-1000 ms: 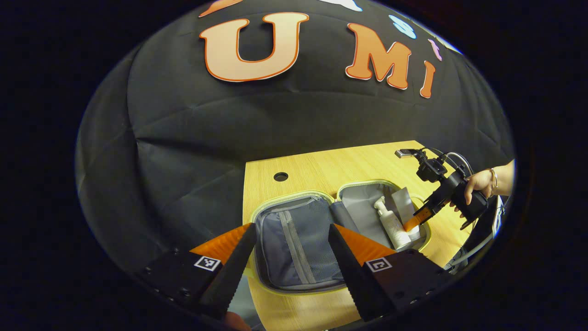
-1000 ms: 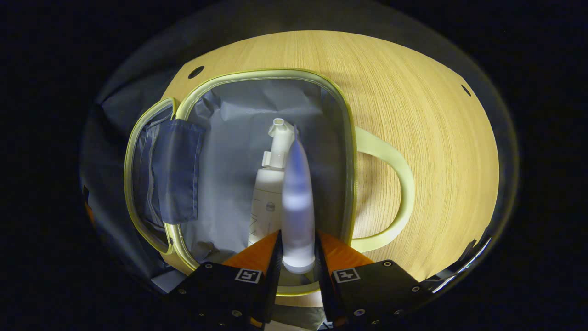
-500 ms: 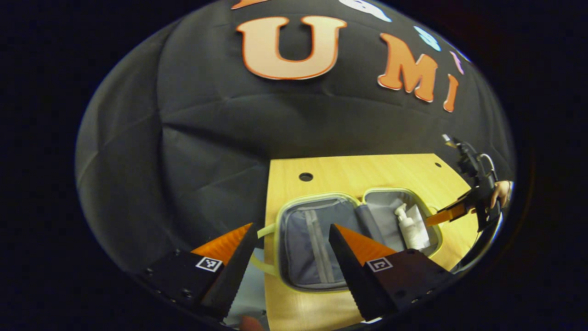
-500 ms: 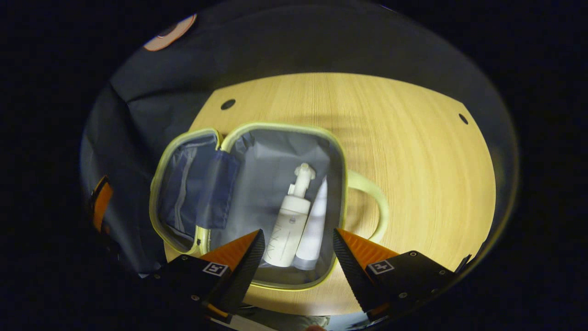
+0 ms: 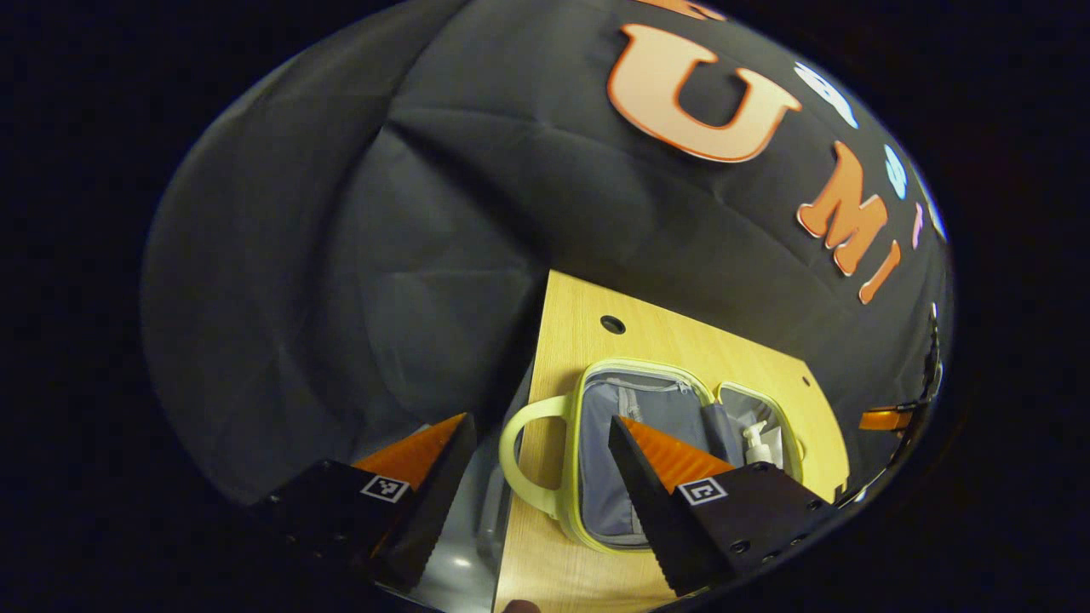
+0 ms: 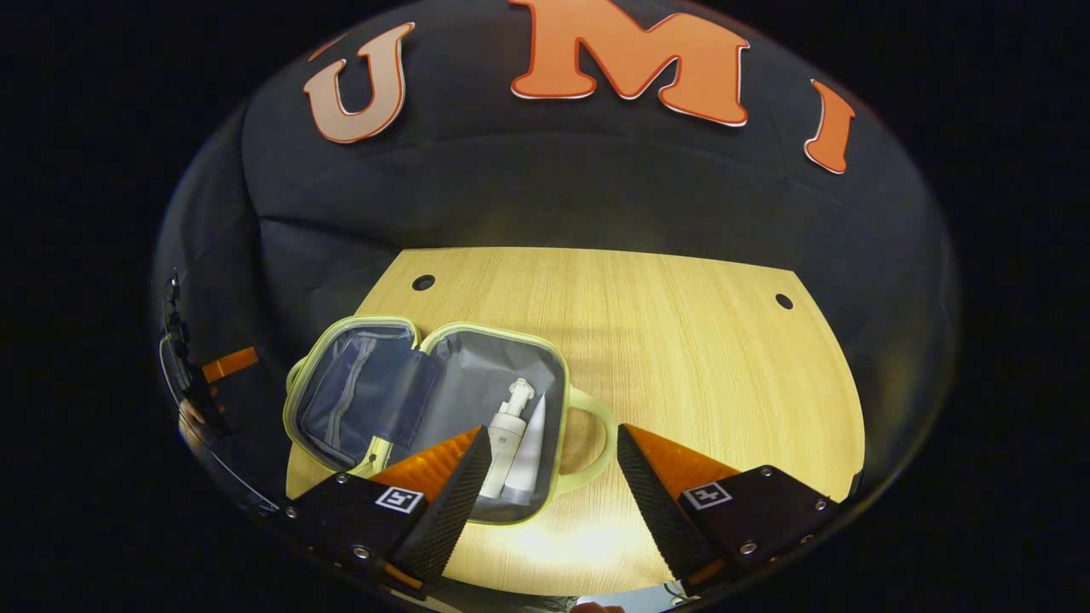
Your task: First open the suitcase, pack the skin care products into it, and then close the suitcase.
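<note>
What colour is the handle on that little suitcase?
Pale yellow-green, matching the suitcase rim; the handle shows best in the right gripper view.

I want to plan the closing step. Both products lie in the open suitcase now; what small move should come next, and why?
Probably bring the open left gripper down to the mesh-pocket half of the suitcase, to fold it over. The pump bottle and tube already lie in the other half, and the right gripper is open, holding nothing.

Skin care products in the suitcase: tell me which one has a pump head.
The pump bottle, lying left of the capped tube in the suitcase; its nozzle top sets it apart.
</note>
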